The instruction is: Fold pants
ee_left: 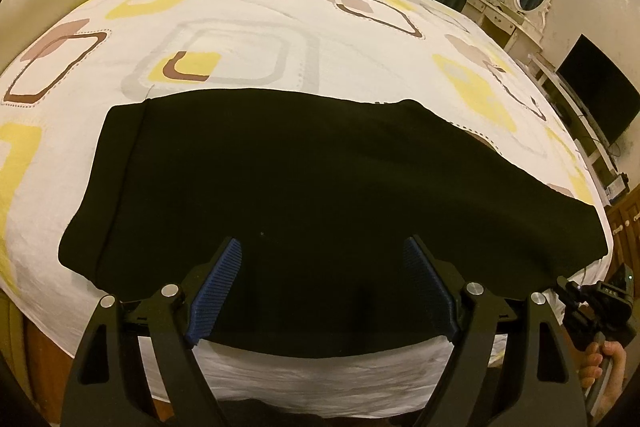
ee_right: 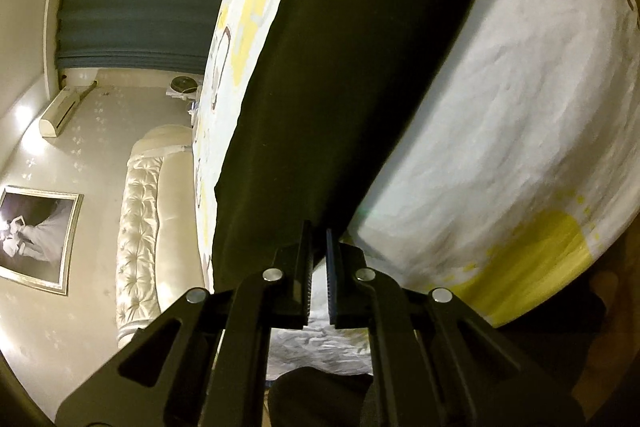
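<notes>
**Pants flat on the bed, one corner being pinched**

At the left of the bed (ee_left: pixel 280 7), the pants (ee_left: pixel 300 179) lie spread as a wide black panel across the near part of the patterned sheet, their near edge hanging just over the bed's front. They look already doubled, leg on leg, though the dark cloth hides the layers, so I cannot be sure. A seam line shows near their left end.

Over the middle of that near edge hovers the left gripper (ee_left: pixel 322 251), its blue-padded fingers (ee_left: pixel 218 287) spread wide and holding nothing.

Further right, at the pants' right end, the right gripper (ee_right: pixel 319 235) is turned on its side. Its fingers are nearly pressed together with the pants' edge (ee_right: pixel 320 211) running in between them; it seems to be pinching that edge.

By my reading, the lengthwise fold is done; the crosswise folds remain.
</notes>
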`<state>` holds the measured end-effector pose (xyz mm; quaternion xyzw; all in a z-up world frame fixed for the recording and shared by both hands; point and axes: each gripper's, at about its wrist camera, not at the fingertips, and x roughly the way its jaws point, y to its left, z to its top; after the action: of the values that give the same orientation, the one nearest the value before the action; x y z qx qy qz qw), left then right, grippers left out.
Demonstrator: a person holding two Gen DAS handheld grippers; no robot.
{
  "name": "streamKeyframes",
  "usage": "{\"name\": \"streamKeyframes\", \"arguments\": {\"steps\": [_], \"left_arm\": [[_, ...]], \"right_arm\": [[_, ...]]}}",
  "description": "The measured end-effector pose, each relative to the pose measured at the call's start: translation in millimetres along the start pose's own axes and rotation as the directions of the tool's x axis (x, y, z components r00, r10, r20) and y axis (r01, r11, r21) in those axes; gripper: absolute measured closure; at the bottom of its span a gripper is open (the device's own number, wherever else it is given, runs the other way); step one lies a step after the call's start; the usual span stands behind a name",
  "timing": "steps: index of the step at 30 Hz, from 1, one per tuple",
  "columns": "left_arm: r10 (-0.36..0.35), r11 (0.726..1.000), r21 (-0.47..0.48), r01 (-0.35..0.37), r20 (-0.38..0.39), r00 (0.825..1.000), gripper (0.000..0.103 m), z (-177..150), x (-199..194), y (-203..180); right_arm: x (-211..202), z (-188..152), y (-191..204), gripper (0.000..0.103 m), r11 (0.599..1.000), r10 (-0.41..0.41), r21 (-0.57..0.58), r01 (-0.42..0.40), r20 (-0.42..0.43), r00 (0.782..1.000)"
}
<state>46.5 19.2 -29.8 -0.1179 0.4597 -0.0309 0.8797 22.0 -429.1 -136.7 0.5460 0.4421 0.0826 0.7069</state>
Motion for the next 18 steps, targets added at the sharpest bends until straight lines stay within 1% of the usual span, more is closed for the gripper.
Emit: {"name": "streamKeyframes", "arguments": {"steps": [7, 9, 10, 12, 16, 18], "left_arm": [[0.011, 1.0, 0.015, -0.011, 0.003, 1.0, 0.021, -1.0, 0.3, -2.5], [0.016, 1.0, 0.023, -0.016, 0.007, 1.0, 0.021, -0.9, -0.3, -3.8], [0.02, 0.999, 0.029, -0.02, 0.01, 1.0, 0.021, -1.1, -0.4, -4.5], [0.027, 0.999, 0.035, -0.028, 0.011, 1.0, 0.021, -1.4, -0.2, -5.3], [0.038, 0.999, 0.04, -0.038, 0.006, 0.999, 0.021, -1.6, 1.6, -5.5], [0.043, 0.998, 0.043, -0.043, 0.003, 0.999, 0.021, -1.8, 2.9, -5.2]], "right_arm": [[0.2, -1.2, 7.3, 0.097, 1.0, -0.01, -0.029, 0.01, -0.009, 1.0], [-0.7, -1.4, 10.3, 0.096, 0.999, -0.02, -0.048, 0.019, -0.018, 1.0], [-2.3, -2.1, 11.9, 0.093, 0.998, -0.031, -0.062, 0.029, -0.024, 0.999], [-4.2, -3.6, 13.5, 0.093, 0.996, -0.046, -0.079, 0.043, -0.036, 0.998], [-13.5, -5.3, 17.4, 0.093, 0.988, -0.073, -0.142, 0.064, -0.063, 0.995], [-21.1, -4.1, 25.3, 0.091, 0.976, -0.083, -0.206, 0.068, -0.064, 0.995]]}}
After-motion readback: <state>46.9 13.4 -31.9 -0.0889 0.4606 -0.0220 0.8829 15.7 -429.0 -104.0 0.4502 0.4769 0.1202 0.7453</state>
